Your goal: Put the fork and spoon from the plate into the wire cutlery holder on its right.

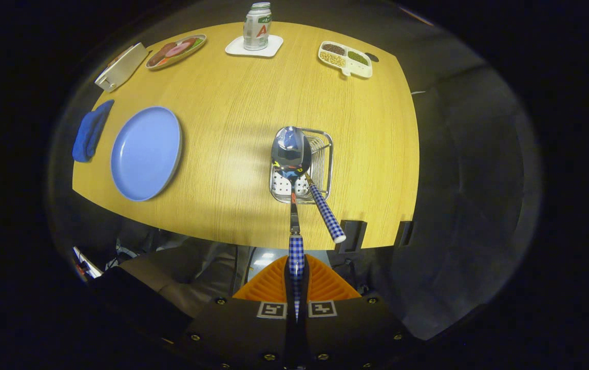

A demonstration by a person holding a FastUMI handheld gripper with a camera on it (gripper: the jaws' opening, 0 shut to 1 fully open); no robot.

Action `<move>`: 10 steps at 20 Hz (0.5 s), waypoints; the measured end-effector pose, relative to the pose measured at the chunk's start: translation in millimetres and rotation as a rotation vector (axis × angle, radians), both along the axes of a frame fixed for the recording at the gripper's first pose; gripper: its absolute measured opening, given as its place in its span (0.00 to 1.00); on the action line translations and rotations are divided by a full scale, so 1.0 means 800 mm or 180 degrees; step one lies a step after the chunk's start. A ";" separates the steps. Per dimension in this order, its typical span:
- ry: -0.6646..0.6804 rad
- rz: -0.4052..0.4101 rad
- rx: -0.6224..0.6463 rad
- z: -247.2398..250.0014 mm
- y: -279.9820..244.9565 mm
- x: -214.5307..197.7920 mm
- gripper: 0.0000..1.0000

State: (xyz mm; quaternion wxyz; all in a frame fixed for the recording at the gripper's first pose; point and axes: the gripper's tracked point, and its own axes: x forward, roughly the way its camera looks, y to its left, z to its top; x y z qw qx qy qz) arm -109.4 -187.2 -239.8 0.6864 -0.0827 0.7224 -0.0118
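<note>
The gripper (297,288) jaws are clamping the spoon (291,154) handle, its bowl hanging over the wire cutlery holder (320,154), where the fork (326,210) is leaning.

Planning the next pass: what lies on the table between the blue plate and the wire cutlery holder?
Gripper view: bare wooden tabletop between round blue plate and wire cutlery holder. The hand-held gripper is shut on the checked-handled spoon over the holder.

The table (232,128) is yellow wood grain. On it sit a blue plate (145,152) and a darker blue cloth (90,131) — plus a white coaster (254,47). The spoon (291,154) is shiny silver — its handle checked blue and white, like the fork (326,213) handle.
</note>
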 end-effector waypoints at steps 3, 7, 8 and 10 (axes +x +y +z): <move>0.0177 0.0023 -0.0060 -0.014 -0.007 0.006 0.01; 0.0511 0.0176 -0.0133 -0.030 -0.013 0.007 0.01; 0.0608 0.0212 -0.0169 -0.032 -0.017 0.006 0.01; 0.0750 0.0244 -0.0197 -0.036 -0.023 0.007 0.01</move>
